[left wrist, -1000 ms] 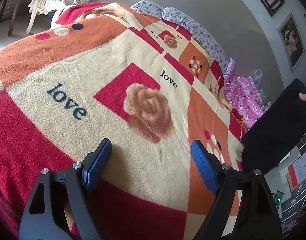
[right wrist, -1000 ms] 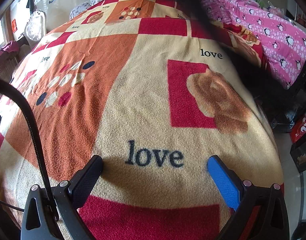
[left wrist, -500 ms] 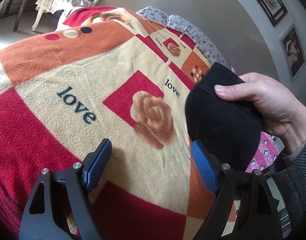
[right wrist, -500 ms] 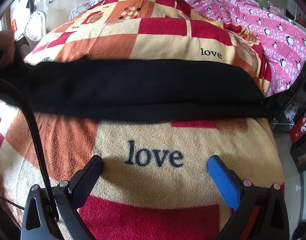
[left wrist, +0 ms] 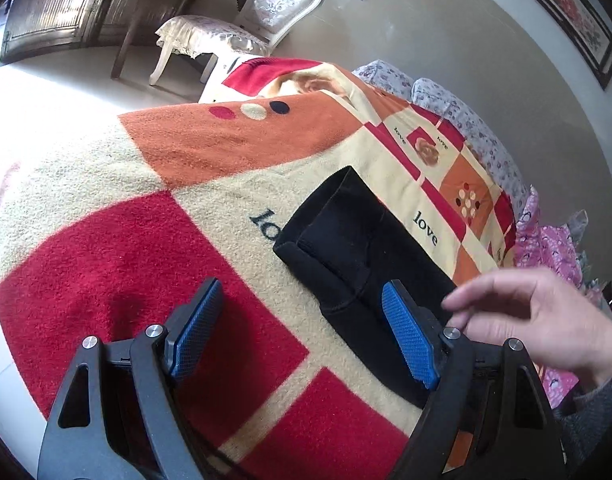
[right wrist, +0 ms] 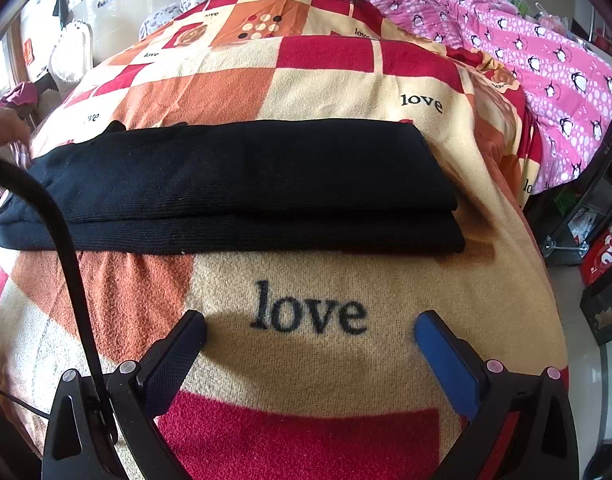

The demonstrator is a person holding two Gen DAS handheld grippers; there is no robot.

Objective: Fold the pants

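Observation:
Black pants lie flat across the patterned blanket as a long band, one layer stacked over another. In the left wrist view the same pants stretch away from my right fingertip. My left gripper is open, its right pad over the pants' near edge, nothing between the fingers. My right gripper is open over the word "love", a little short of the pants. A bare hand hovers just right of the left gripper, apart from the cloth.
A pink penguin-print quilt is heaped at the bed's right side. Flowered pillows line the head. A white chair stands on the floor beyond the bed. A black cable crosses the right wrist view. Boxes sit on the floor at right.
The hand carried the black pants in, laid them across the blanket and let go. My left gripper has turned left; the right gripper has not moved.

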